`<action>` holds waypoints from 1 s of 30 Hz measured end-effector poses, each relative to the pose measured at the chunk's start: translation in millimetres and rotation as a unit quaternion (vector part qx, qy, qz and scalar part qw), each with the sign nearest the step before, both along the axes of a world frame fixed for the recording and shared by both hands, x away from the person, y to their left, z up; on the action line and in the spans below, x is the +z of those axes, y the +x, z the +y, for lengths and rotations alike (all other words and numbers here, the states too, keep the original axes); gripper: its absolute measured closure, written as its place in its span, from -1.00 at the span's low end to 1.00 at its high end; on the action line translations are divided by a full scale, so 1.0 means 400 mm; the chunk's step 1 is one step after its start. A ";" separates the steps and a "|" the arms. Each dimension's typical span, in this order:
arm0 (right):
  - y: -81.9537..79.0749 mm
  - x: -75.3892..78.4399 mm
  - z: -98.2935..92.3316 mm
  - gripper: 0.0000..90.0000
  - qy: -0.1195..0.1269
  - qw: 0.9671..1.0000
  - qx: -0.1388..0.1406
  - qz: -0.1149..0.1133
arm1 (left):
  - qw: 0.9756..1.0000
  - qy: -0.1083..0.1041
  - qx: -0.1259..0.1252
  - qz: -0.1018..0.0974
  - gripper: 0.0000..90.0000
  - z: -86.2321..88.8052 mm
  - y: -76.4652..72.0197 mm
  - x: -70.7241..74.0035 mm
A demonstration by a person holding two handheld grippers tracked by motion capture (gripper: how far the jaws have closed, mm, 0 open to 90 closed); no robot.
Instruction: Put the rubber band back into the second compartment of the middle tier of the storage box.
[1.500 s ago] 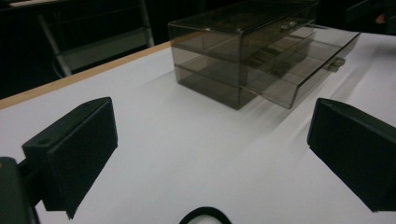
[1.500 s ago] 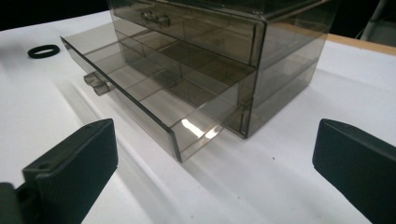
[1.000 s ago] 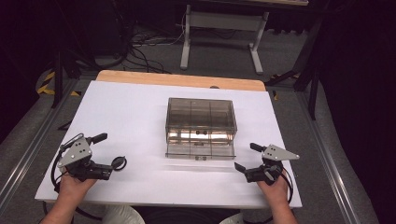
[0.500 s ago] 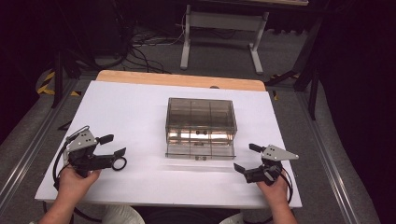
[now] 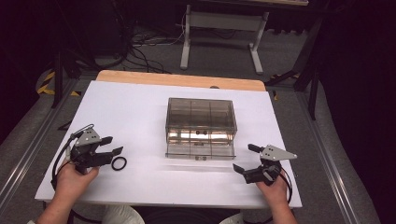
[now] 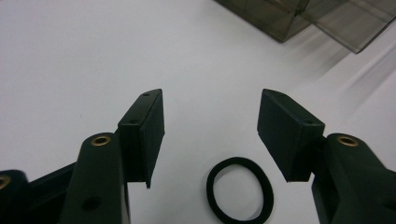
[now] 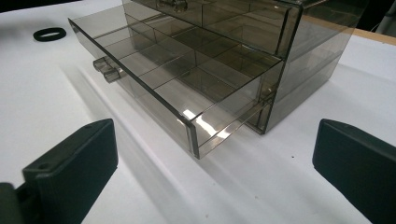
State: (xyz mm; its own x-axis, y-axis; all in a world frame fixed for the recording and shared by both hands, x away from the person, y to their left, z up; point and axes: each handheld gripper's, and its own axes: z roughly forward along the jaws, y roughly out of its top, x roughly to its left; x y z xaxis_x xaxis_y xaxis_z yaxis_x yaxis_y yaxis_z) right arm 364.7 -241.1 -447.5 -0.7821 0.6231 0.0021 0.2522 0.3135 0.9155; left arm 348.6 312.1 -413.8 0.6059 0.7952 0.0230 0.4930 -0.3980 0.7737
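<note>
A black rubber ring [image 5: 119, 163] lies flat on the white table [image 5: 140, 116] at the front left. My left gripper [image 5: 112, 145] hovers just left of it, open. In the left gripper view the ring [image 6: 211, 184] sits on the table between the two jaws of the left gripper [image 6: 212, 100], touching neither. Those jaws have just been closing, with the ring lying loose between them. A smoky clear drawer box [image 5: 201, 119] stands mid-table, its bottom drawer [image 7: 154, 79] pulled out and its compartments bare. My right gripper [image 5: 245, 158] rests open at the box's front right corner.
A wooden strip [image 5: 177, 79] runs along the table's far edge. Beyond it are a metal stand [image 5: 219, 28] and cables on the floor. From the right gripper view the ring [image 7: 49, 33] lies far off past the drawer's handle [image 7: 106, 70].
The left gripper has shifted a little to the right toward the ring and its jaws have narrowed. The right gripper, the box and the ring have stayed put.
</note>
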 end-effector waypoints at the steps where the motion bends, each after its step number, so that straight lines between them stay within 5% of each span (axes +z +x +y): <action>1: 0.000 0.000 0.000 -0.98 0.000 1.000 0.000 0.000 | 1.000 0.003 -0.003 0.007 -0.05 0.001 0.003 -0.002; 17: 0.001 -0.001 0.001 -0.98 -0.002 1.000 0.005 0.002 | 0.996 0.052 -0.001 0.076 0.06 -0.013 0.019 -0.033; 22: 0.001 -0.001 0.002 -0.98 -0.003 1.000 0.004 0.001 | 0.992 0.066 0.006 0.106 0.17 -0.017 0.026 -0.045; 30: 0.001 -0.001 0.002 -0.98 -0.006 1.000 0.004 -0.001 | 0.990 0.073 0.002 0.118 0.35 -0.016 0.025 -0.049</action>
State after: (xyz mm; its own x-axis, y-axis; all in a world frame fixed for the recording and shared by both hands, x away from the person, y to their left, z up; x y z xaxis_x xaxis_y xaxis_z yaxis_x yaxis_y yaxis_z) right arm 365.1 -240.1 -448.1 -0.7866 0.6174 -0.0066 0.2480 0.3257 0.9124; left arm 358.4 305.7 -433.3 0.6051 0.7962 -0.0030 0.6546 -0.4954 0.5710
